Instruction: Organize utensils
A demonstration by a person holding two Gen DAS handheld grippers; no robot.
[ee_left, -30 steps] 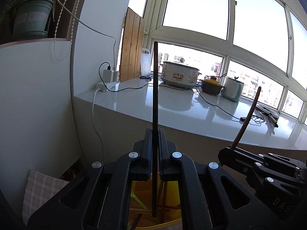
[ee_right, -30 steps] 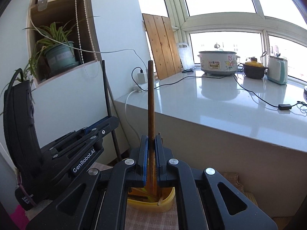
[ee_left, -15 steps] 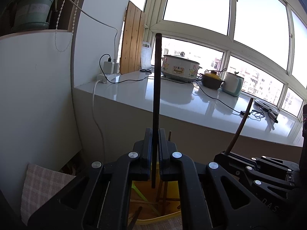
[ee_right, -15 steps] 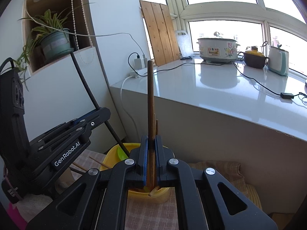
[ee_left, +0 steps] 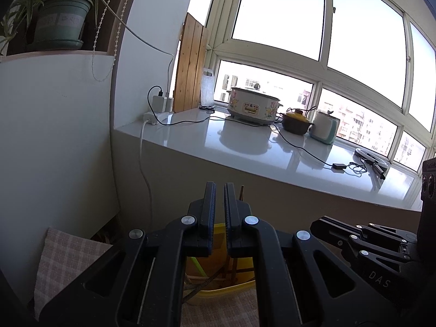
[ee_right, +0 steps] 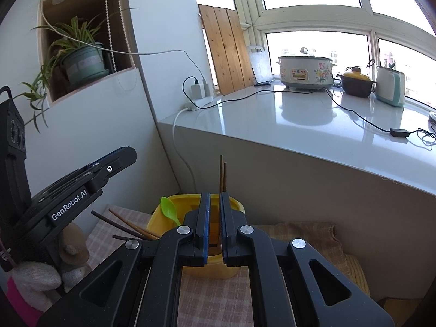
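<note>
In the left wrist view, your left gripper (ee_left: pixel 218 188) hangs just above the yellow container (ee_left: pixel 234 288), and its jaws stand nearly together with only a thin slit and nothing in it. Through the slit and under the fingers you see the inside of the container, where a light green spoon handle (ee_left: pixel 197 265) and some brown sticks lean across each other. One dark chopstick tip (ee_left: pixel 241 192) rises from the container just right of your fingers. Your right gripper (ee_left: pixel 317 222) reaches toward the container from the right; whether it is open or closed you cannot tell here. The container stands on a pink checked cloth (ee_left: pixel 62 259). In the right wrist view, your right gripper (ee_right: pixel 215 196) is in front of the same yellow container (ee_right: pixel 174 199), with its jaws also narrow and empty. The container is a round plastic tub with a thick rim. Two brown chopsticks (ee_right: pixel 222 174) stand upright in it, close together, behind your fingertips. A bright green spoon (ee_right: pixel 169 208) leans on the left rim, bowl up. More chopsticks (ee_right: pixel 128 222), dark and light brown, stick out over the left side of the container. Your left gripper (ee_right: pixel 130 154) is to the upper left of the container.
</note>
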